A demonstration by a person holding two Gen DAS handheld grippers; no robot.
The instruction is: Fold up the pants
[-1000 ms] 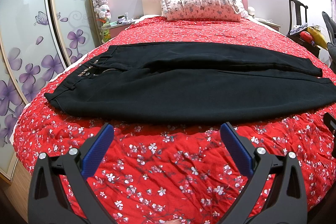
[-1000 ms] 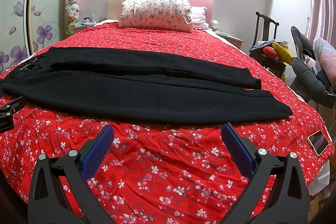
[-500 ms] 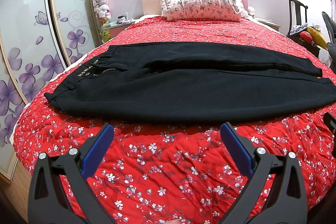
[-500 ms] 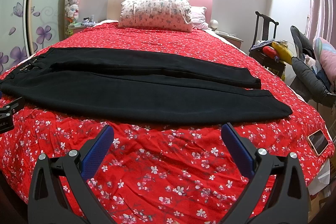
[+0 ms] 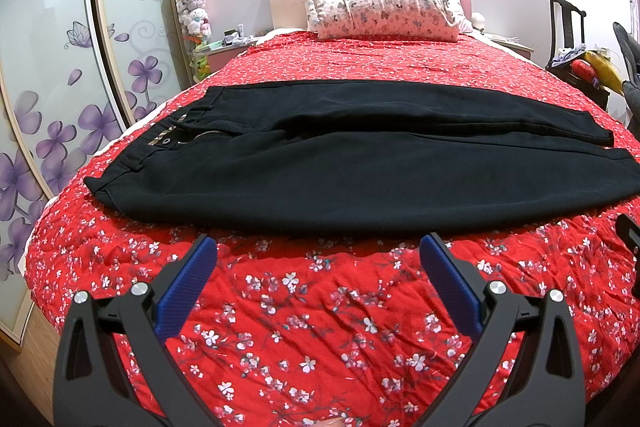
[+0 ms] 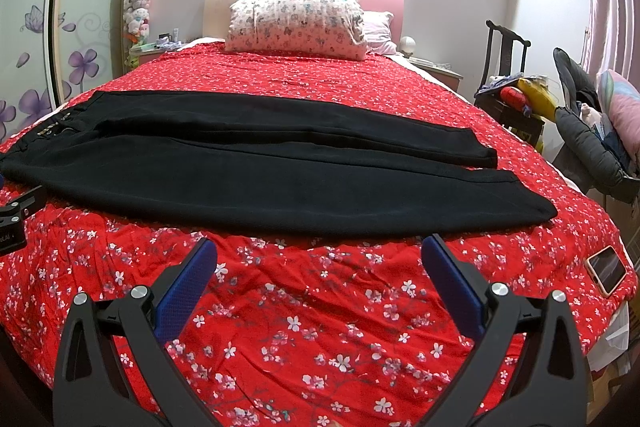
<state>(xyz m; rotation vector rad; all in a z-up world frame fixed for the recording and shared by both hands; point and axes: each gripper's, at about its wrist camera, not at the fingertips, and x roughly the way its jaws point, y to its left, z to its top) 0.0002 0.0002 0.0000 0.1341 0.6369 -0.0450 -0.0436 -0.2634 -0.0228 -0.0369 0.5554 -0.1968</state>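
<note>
Both grippers hang released over the near edge of the bed: your left gripper (image 5: 318, 259) and your right gripper (image 6: 320, 259) each show wide-spread jaws with nothing between them. Ahead of both, the black pants (image 5: 340, 163) lie flat on the red floral bedspread (image 5: 320, 307), long axis running across your view, waistband (image 5: 132, 163) to your left and leg hems (image 6: 516, 195) to your right. Your left gripper is nearer the waistband, your right nearer the hems, so each end likely has its own hand.

Pants (image 5: 360, 163) leg ends beyond left view's right edge
</note>
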